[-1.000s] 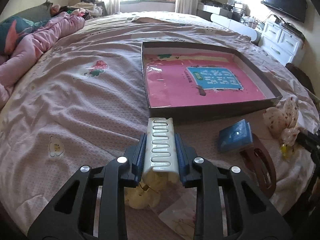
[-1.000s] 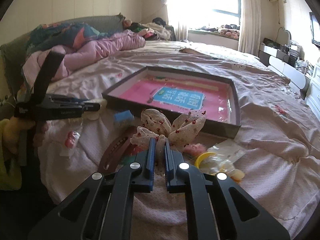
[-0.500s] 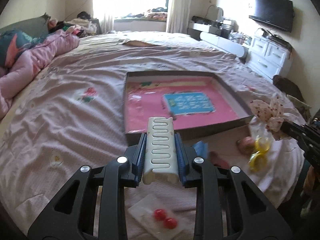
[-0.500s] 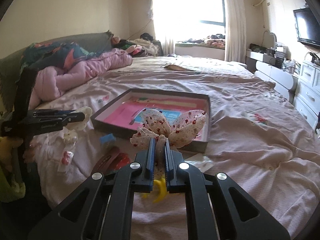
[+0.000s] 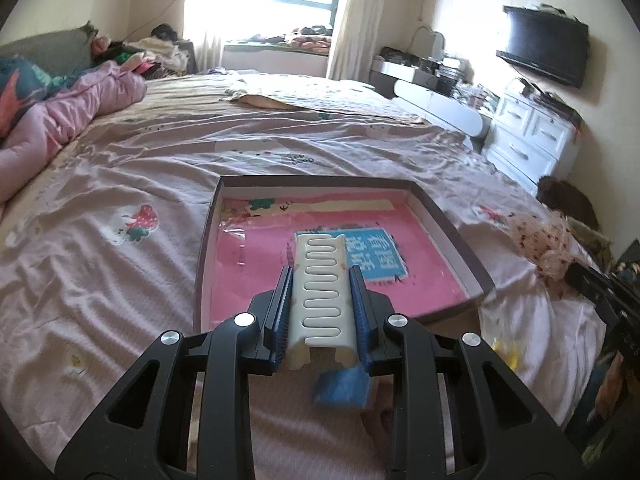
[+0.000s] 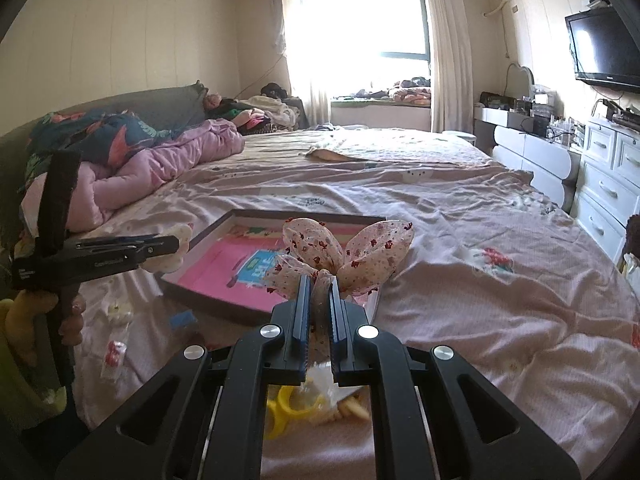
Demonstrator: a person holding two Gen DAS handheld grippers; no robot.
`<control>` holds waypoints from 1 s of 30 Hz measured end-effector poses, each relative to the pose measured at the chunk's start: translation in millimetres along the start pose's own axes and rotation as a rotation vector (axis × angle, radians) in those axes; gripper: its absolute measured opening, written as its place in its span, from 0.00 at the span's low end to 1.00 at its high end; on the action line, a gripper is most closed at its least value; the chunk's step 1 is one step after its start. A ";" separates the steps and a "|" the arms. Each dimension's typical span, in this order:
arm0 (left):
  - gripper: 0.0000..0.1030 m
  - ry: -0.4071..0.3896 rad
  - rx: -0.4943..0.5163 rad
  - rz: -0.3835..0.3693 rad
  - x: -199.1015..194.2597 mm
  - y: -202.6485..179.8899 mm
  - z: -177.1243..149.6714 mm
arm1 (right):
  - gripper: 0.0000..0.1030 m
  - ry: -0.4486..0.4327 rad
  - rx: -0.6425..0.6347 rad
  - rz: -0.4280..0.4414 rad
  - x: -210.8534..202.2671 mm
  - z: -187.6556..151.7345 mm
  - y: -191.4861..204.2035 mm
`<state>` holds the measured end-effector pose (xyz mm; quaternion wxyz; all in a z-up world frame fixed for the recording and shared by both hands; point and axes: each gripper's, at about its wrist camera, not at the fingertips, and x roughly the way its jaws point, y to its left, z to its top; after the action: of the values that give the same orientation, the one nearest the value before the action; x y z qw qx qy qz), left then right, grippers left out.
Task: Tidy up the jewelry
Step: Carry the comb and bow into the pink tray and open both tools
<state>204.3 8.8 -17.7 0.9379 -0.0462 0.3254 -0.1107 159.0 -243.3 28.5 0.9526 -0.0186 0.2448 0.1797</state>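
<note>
The left gripper is clamped on a cream hair clip, held lengthwise between the jaws so its toothed face stays up and steady above the near edge of the shallow box lying on the bed. The right gripper is closed tight on the knot of a spotted fabric bow, its loops free, carried clear of the blanket toward the same box, probably to lay both pieces inside together.
</note>
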 end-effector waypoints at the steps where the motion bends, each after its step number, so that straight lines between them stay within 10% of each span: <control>1: 0.19 0.002 -0.014 -0.002 3.4 2.0 1.9 | 0.08 -0.001 -0.002 -0.002 3.3 3.5 -0.6; 30: 0.20 0.136 -0.149 0.036 71.0 51.3 2.1 | 0.08 0.274 -0.016 0.059 161.7 30.4 1.6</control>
<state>269.0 41.7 -66.8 0.9094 -0.1025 0.3965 -0.0723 304.3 -184.2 -21.2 0.9044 -0.0433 0.3716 0.2053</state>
